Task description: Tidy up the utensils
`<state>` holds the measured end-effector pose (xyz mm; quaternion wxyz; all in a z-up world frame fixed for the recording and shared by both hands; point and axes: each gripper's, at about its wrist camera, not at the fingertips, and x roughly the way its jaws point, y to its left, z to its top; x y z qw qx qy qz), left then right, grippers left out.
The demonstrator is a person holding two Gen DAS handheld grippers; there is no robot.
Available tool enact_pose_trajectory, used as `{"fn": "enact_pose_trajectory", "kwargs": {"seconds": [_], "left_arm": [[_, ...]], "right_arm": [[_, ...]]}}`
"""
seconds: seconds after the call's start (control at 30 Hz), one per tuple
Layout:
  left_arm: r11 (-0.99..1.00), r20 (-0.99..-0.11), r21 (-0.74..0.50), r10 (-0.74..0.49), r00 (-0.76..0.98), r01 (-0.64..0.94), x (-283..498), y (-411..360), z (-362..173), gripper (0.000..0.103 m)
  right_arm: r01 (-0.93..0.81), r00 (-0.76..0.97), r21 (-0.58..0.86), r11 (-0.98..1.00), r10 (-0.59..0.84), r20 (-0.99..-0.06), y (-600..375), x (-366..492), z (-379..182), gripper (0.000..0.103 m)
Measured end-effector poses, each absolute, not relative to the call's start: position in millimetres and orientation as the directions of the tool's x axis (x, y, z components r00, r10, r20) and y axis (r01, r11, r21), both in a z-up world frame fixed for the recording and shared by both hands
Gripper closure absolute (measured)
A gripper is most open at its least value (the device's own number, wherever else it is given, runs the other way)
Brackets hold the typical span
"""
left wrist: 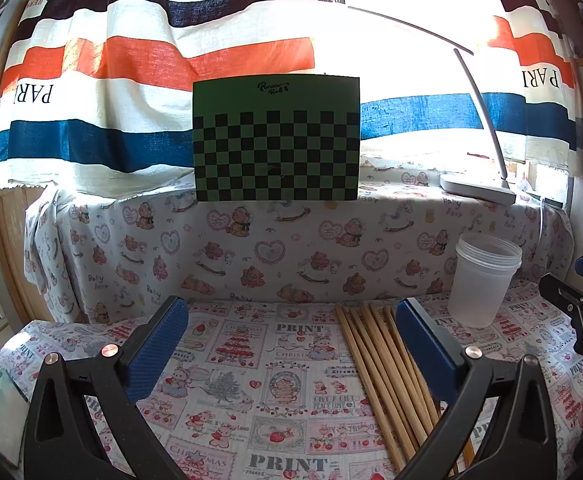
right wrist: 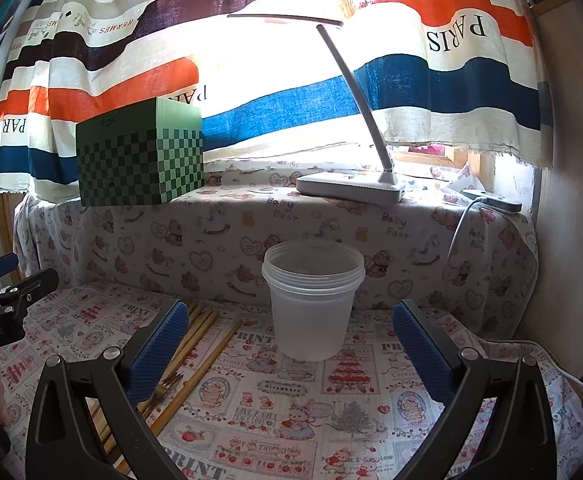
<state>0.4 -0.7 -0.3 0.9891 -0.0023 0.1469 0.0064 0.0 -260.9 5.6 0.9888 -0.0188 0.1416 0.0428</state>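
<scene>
Surface: printed tablecloth covered the table, ending at a raised cloth-draped ledge under a striped curtain.
Ledge items: green checkered box and white desk lamp stood on the ledge, well apart.
Left gripper: left gripper hung over the cloth with jaws spread wide, nothing between the pads.
Chopsticks: bundle of wooden chopsticks lay flat on the cloth, just inside the left gripper's right-hand finger, partly passing under it.
Fork: small fork lay among the chopsticks in the right wrist view.
Right gripper: right gripper was also gaping wide and empty.
Cup: translucent plastic cup stood upright between the right gripper's fingers but beyond their tips, touching neither.
Open room: bare cloth lay left of the chopsticks and in front of the cup; the ledge wall closed off the far side.
</scene>
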Motion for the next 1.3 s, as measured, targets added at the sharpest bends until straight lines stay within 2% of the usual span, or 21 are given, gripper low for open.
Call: {"fn": "enact_pose_trajectory", "kwargs": {"seconds": [1.3], "left_arm": [[1.000, -0.293, -0.011, 0.019, 0.956, -0.024, 1.4, 0.4, -0.8, 0.000]], "right_arm": [[-0.087, 0.955, -0.035, 0.996, 0.073, -0.286, -258.9, 0.5, 4.5, 0.000]]}}
